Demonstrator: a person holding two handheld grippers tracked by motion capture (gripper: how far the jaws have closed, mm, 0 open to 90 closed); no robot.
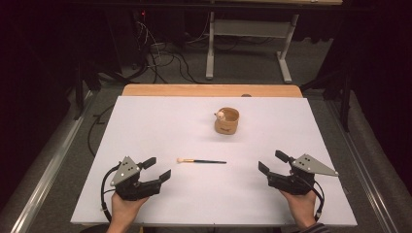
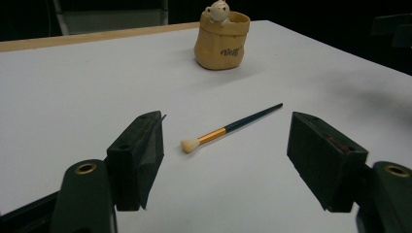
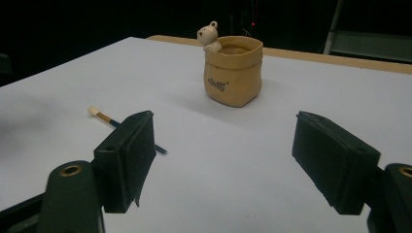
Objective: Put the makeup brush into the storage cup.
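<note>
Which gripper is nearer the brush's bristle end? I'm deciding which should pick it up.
The left gripper: the paintbrush lies with its pale bristles toward it, handle tip toward the right gripper.

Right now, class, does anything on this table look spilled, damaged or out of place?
Nothing stands out. The paintbrush lies flat on the white table, the tan bear pot stands upright behind it, and both tools, left and right, are open and apart from them.

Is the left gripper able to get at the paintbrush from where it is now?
Probably yes. The left gripper is open and faces the paintbrush, which lies flat on bare table with nothing between them; the pot stands farther back.
</note>
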